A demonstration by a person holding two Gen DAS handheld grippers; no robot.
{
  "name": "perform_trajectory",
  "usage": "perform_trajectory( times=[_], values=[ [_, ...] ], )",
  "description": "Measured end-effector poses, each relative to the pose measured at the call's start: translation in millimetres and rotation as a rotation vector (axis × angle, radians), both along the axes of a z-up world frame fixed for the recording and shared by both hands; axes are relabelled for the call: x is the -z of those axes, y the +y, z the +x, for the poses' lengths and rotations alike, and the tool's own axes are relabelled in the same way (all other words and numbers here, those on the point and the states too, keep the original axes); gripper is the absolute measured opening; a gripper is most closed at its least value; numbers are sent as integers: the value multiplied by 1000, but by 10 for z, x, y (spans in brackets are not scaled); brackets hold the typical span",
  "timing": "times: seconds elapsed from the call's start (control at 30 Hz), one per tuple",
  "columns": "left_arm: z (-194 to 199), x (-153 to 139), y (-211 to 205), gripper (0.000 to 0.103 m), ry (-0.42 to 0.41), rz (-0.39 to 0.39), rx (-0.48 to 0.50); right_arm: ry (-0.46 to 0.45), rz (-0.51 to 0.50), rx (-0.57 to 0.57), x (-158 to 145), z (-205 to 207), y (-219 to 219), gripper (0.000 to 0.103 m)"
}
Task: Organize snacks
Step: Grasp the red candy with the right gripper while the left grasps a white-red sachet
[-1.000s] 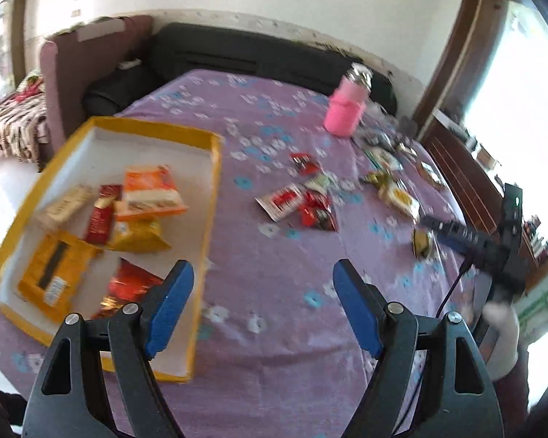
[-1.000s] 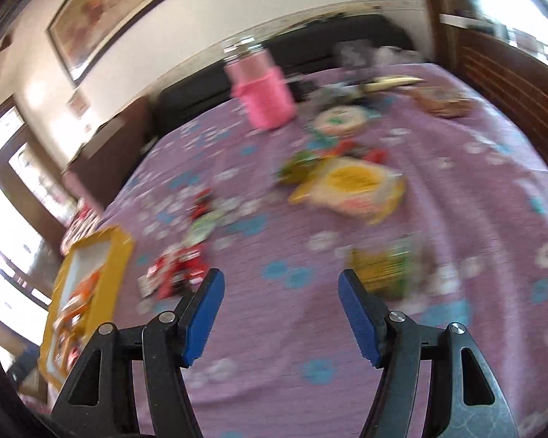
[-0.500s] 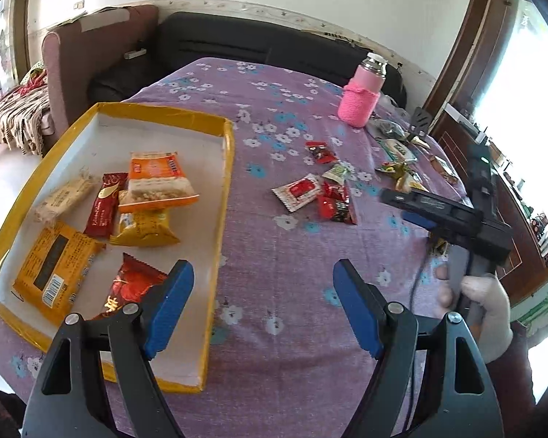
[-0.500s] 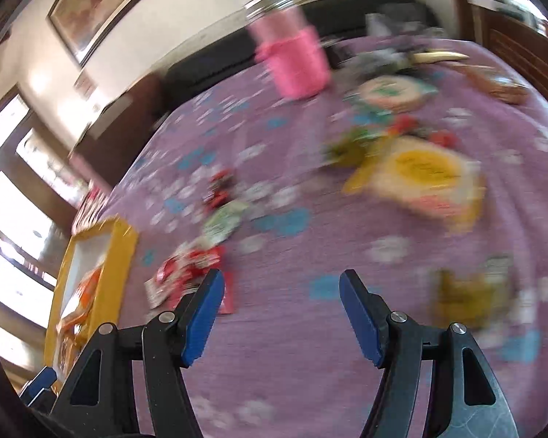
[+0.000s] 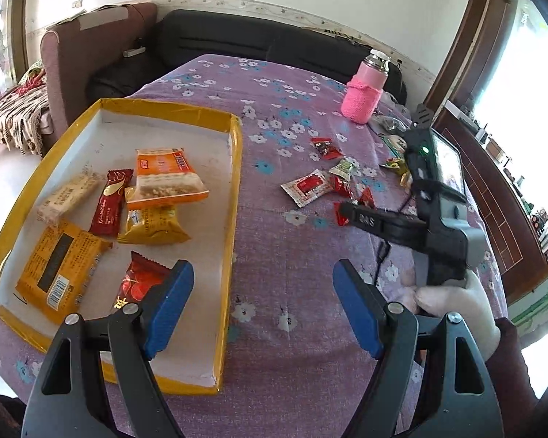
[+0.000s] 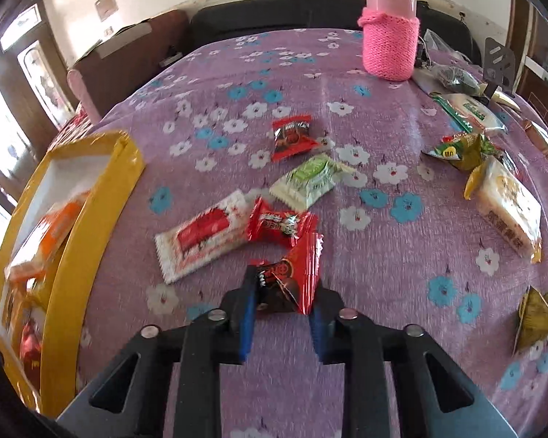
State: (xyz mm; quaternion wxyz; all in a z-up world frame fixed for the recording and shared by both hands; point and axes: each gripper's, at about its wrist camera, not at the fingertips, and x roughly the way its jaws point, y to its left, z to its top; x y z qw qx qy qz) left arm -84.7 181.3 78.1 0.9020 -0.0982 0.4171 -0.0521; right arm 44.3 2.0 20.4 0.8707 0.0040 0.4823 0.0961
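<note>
1. Left gripper (image 5: 263, 308): jaws wide apart and holding nothing, above the near right corner of the yellow tray (image 5: 233, 197).
2. Right gripper (image 6: 282, 304): blue pads (image 6: 246, 315) closed on a red snack (image 6: 296, 276), which sits tilted between them near the purple cloth (image 6: 383, 328); whether it touches the cloth cannot be told. In the left view this gripper (image 5: 345, 208) reaches in from the right, held by a white-gloved hand (image 5: 460, 303).
3. Tray contents: an orange pack (image 5: 166, 177) lying across a yellow pack (image 5: 153, 224), a dark red bar (image 5: 109, 202), a pale bar (image 5: 67, 195), a flat orange packet (image 5: 60, 264), and a red pouch (image 5: 139, 286) partly hidden by the left jaw.
4. Loose snacks on the cloth, just beyond the held one: a red-and-white wafer (image 6: 204, 235), a second red candy (image 6: 281, 224) touching it, a green-white packet (image 6: 310, 180), and a small red sachet (image 6: 292, 137) farther back.
5. Right side of cloth: a yellow-white pack (image 6: 507, 208), a green pouch (image 6: 460, 151), and an olive sachet (image 6: 537, 314), well apart from the tray.
6. Pink flask (image 6: 391, 25): upright at the far edge.
</note>
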Motion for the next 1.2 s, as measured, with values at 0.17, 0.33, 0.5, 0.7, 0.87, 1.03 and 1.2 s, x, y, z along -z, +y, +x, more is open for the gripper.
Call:
perform_trajectory(
  times=[0.17, 0.33, 0.5, 0.7, 0.87, 1.03, 1.2],
  values=[
    [78, -51, -55, 79, 2, -4, 45, -9, 21, 1, -13, -270, -257, 18],
    [393, -100, -283, 79, 2, 20, 145, -59, 102, 43, -23, -391, -596, 18],
    [985, 104, -675, 78, 66, 140, 261, -62, 221, 63, -4, -379, -797, 18],
    [1545, 354, -877, 50, 113, 230, 300, -48, 255, 51, -6, -372, -847, 18],
    [1736, 515, -956, 50, 143, 268, 340, -37, 265, 42, 6, -356, -842, 18],
    [1742, 628, -1081, 30, 162, 324, 358, -36, 267, 31, 4, -341, -820, 18],
    [1590, 594, -1153, 26, 142, 337, 348, -44, 264, 35, -2, -347, -831, 18]
  ],
)
